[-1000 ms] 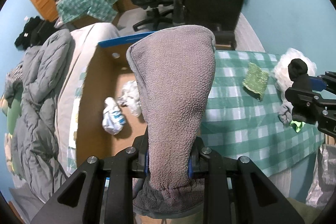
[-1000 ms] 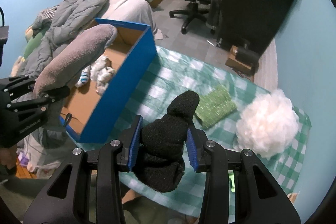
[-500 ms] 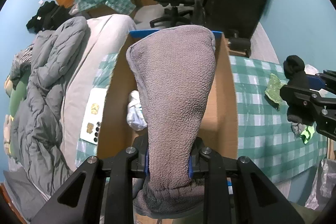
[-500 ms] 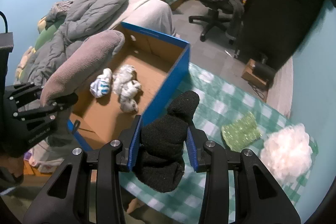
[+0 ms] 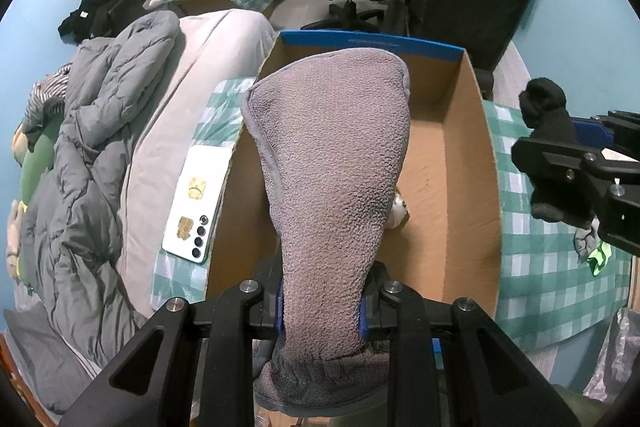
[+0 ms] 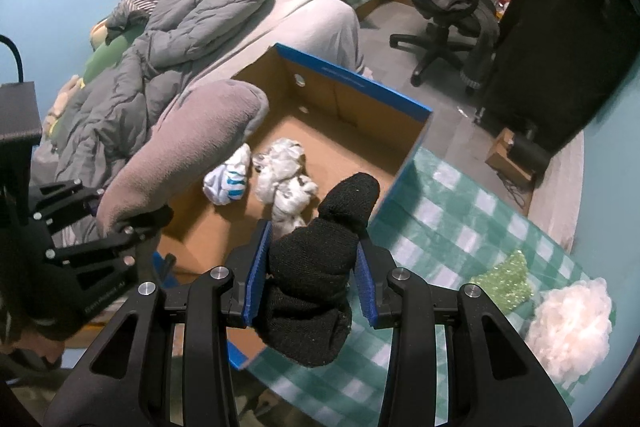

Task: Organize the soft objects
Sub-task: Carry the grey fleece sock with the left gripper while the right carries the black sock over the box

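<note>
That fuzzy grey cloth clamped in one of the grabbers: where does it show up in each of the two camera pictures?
Left wrist view: the fuzzy grey cloth fills the centre, rising from the left gripper over the box.
Right wrist view: it lies at centre left, slanting up from the left gripper toward the box's near corner.
Shared landmark: the blue-edged open cardboard box.
</note>
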A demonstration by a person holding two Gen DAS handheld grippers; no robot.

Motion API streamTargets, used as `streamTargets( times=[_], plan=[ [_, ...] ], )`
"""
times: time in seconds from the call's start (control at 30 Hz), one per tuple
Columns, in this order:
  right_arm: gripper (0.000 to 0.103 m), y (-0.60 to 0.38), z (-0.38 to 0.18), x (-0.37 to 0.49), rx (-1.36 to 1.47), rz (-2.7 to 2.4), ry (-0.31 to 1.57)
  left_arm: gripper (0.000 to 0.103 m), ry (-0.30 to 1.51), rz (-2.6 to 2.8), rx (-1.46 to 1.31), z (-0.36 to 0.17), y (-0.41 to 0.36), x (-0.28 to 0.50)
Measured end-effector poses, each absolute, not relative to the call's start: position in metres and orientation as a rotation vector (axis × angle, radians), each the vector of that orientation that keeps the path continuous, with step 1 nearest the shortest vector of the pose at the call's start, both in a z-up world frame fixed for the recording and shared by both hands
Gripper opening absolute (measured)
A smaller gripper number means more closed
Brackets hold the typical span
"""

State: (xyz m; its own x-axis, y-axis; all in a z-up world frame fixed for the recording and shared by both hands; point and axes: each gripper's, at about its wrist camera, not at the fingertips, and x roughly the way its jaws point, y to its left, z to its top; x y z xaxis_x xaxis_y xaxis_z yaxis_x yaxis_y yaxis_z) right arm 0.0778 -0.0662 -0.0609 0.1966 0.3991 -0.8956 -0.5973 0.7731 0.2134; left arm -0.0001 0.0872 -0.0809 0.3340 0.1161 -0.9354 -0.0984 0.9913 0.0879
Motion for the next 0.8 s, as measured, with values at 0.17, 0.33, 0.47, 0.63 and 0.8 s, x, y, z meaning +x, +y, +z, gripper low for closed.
streamTargets(
  times=[0.17, 0.33, 0.47, 0.63, 0.8],
  plan=[
    [0.038, -0.050, -0.066, 0.080, -0.189, 0.722, 1.197, 0.025, 1.238, 0.144, 0.000, -0.089, 0.093, 0.000],
    [0.038, -0.034, -0.073, 0.083, -0.200, 0.740, 1.210, 0.025, 1.242, 0.136, -0.004, -0.095, 0.097, 0.002],
    [0.038, -0.023, -0.080, 0.086, -0.199, 0.751, 1.227, 0.028, 1.249, 0.133, -0.004, -0.100, 0.098, 0.006],
    [0.040, -0.022, -0.083, 0.091, -0.191, 0.741, 1.241, 0.042, 1.264, 0.151, -0.003, -0.103, 0.100, 0.010],
    [0.062, -0.029, -0.078, 0.095, -0.179, 0.711, 1.224, 0.050, 1.265, 0.165, 0.030, -0.103, 0.098, 0.009]
  ],
)
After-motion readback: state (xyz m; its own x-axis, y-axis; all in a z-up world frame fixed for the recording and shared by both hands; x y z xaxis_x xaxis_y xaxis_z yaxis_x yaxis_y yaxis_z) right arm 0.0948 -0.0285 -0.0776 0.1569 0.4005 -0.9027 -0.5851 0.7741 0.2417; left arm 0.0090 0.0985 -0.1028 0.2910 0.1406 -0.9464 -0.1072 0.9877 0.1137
